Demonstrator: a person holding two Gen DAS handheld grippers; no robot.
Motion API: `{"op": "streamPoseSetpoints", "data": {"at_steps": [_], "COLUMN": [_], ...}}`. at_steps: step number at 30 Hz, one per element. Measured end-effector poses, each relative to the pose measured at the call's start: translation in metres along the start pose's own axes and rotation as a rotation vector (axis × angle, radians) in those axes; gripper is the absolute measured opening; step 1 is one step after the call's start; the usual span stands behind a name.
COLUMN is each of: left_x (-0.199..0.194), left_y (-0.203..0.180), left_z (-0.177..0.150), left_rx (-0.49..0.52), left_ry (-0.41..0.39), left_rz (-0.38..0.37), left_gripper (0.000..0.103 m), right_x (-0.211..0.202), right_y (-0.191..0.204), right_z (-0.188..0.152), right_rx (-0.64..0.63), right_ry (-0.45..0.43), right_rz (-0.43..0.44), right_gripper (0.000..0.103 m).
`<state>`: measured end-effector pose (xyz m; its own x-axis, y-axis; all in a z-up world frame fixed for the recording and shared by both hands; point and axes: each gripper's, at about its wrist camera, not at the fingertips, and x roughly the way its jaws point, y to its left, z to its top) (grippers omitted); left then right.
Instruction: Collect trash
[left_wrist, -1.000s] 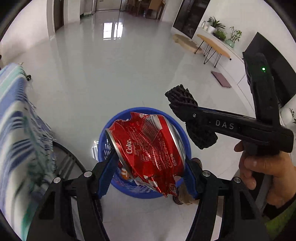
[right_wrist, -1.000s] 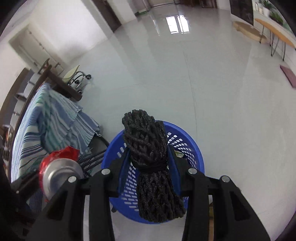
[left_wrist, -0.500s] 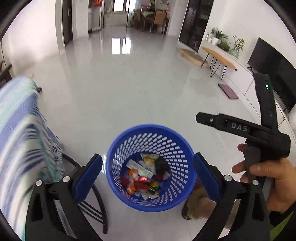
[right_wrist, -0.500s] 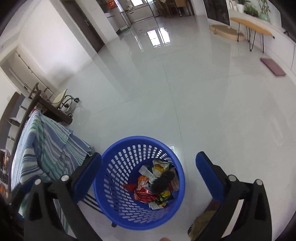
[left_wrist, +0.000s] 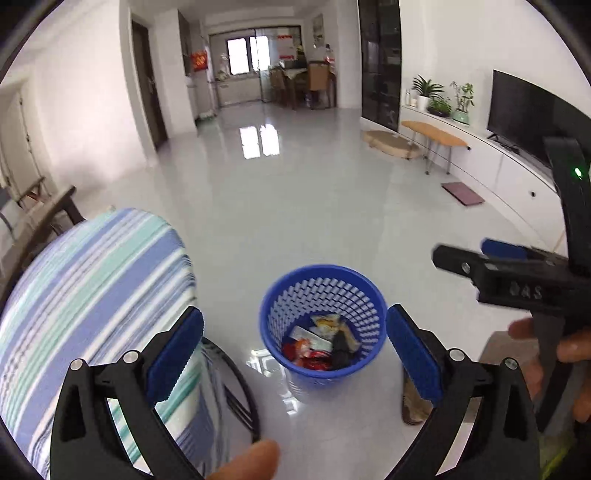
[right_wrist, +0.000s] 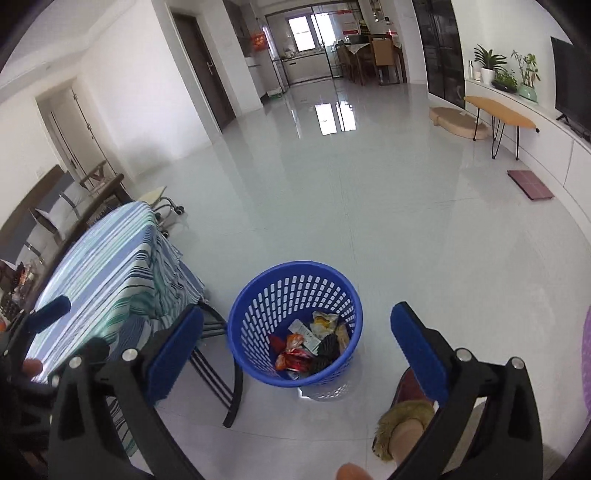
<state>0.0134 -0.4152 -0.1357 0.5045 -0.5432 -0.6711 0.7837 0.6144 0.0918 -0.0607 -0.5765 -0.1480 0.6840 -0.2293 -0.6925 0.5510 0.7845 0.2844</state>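
Above blue bin (right_wrist: 295, 325), both hand-held grippers spread, empty; slipper (right_wrist: 402, 428) clearer in right view.

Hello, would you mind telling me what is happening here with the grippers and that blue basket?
A person is collecting trash with a handheld gripper in each hand. The left gripper and the right gripper both stand open and empty above the blue basket on the floor. Inside the basket lie a crushed red can, a black rope bundle and some wrappers. A table with a striped cloth stands beside it.
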Motion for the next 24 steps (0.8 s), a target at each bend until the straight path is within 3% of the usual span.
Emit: {"op": "streamPoseSetpoints", "data": {"at_steps": [2, 5, 8, 14, 24], "left_x": [-0.004, -0.001, 0.004, 0.017, 0.039], "left_y": [0.004, 0.009, 0.005, 0.001, -0.003], "left_z": [-0.003, -0.003, -0.006, -0.012, -0.023], "left_rx": [-0.027, -0.052, -0.034, -0.026, -0.048], "left_ry": [-0.023, 0.021, 0.059, 0.147, 0.223], "left_rz": [-0.01, -0.031, 0.001, -0.026, -0.032], "left_gripper": [0.098, 0.098, 0.098, 0.098, 0.098], "right_x": [-0.01, -0.015, -0.01, -0.008, -0.007], "right_y": [0.002, 0.013, 0.02, 0.014, 0.011], "right_z": [-0.009, -0.025, -0.034, -0.035, -0.042], "right_rx": [-0.029, -0.091, -0.116, -0.087, -0.093], "right_ry": [-0.019, -0.018, 0.018, 0.071, 0.099], "right_rz": [-0.022, -0.038, -0.028, -0.055, -0.076], "right_gripper": [0.098, 0.098, 0.098, 0.098, 0.098]}}
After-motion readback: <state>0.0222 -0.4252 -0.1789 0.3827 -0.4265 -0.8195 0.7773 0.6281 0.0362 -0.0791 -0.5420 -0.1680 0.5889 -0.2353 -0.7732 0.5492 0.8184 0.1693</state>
